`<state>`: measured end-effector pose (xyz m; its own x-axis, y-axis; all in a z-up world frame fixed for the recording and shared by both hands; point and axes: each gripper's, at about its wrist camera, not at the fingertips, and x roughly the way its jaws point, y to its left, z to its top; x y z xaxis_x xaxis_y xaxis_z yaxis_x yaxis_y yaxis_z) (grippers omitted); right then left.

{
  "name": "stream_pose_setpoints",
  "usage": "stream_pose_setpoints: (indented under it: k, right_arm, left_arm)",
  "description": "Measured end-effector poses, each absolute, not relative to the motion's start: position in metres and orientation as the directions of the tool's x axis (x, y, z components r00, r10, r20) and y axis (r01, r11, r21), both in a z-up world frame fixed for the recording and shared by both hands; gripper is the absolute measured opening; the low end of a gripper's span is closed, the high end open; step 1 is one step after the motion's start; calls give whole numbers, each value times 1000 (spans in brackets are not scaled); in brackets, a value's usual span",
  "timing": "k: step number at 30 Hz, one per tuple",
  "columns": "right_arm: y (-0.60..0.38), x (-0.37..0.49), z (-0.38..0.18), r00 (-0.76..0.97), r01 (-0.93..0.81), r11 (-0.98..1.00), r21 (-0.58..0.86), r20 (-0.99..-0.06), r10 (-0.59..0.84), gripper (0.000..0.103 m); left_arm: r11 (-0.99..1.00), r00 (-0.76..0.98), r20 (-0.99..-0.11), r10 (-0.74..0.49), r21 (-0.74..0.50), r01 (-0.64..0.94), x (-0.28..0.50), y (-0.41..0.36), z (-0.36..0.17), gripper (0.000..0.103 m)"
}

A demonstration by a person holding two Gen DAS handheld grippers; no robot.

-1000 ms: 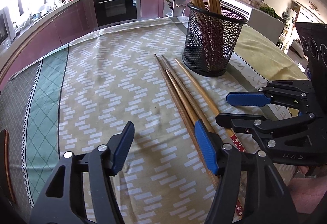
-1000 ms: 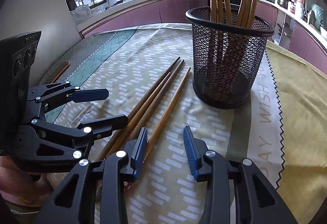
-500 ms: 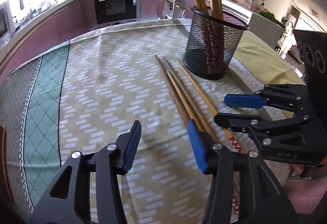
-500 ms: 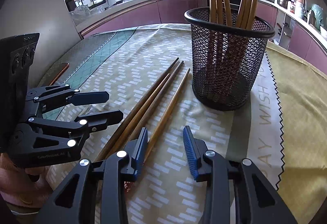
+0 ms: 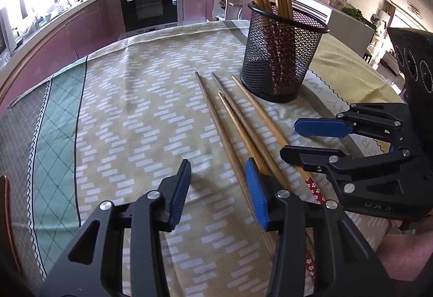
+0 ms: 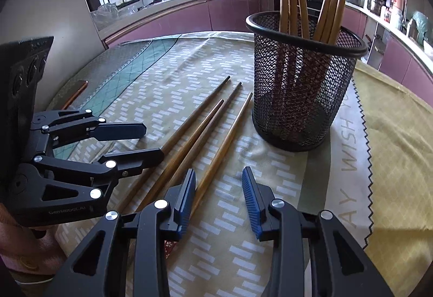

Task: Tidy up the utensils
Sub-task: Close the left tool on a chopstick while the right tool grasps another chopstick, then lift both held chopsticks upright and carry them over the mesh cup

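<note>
Several wooden chopsticks [image 5: 238, 123] lie side by side on the patterned tablecloth, tips toward a black mesh holder [image 5: 281, 58] that has several chopsticks standing in it. My left gripper [image 5: 217, 194] is open and empty, just left of the chopsticks' thick ends, its right finger over them. My right gripper [image 6: 219, 202] is open and empty, over the rightmost chopstick [image 6: 224, 145], and also shows in the left wrist view [image 5: 303, 140]. The holder [image 6: 303, 80] stands ahead and right. The left gripper [image 6: 146, 142] shows at the left of the right wrist view.
The tablecloth [image 5: 130, 113] has a green band at the left and a zigzag-edged band [image 6: 349, 150] with lettering at the right. A reddish-brown strip [image 6: 75, 94] lies at the table's far left edge. Kitchen counters and an oven [image 5: 148, 4] stand behind.
The left gripper's jaws have narrowed and it has shifted slightly left along the chopsticks. The right gripper has held almost still.
</note>
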<state>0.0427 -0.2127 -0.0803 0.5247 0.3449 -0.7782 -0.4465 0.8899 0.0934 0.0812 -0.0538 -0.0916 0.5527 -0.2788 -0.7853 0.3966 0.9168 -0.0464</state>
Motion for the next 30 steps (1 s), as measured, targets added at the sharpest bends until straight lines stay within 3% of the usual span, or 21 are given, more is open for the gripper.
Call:
stream_pose_setpoints:
  k: [3,5,7,9,13,23,30]
  right_arm:
    - [-210,47,-81,530,-445,891,87,-777,340,33]
    - [-211,50,-81,530,-437,894,98,-775,344,27]
    - [-213,54,-81,525,-429,895,120,-774,355,20]
    - [-218,56,-82,512,-420,893,163,-770,381,12]
    - [-226,57,-82,501,-399,890,222,-760,414,7]
    - [-244,48,-71,496,-427,847,317,-701,512,6]
    - [-229,51,-77,440,-462,838,292,-744,502,6]
  left_arm:
    - [917,552,-790,-267,-33,397,90,-59,-94,42]
    - [919,555,-790,-263,-31,392,96,-61,-95,37]
    - [921,552,-791,-264,-38,387,101,-63,-94,21]
    - [924,547,-792,-270,-53,379,105,-63,-94,12]
    - [931,551,-788,-274,-73,358,105,-62,-94,10]
    - [928,561,-770,-306,-109,356,88,-49,-87,8]
    - [902,530,-782,-328,-92,422,76,-56,-94,8]
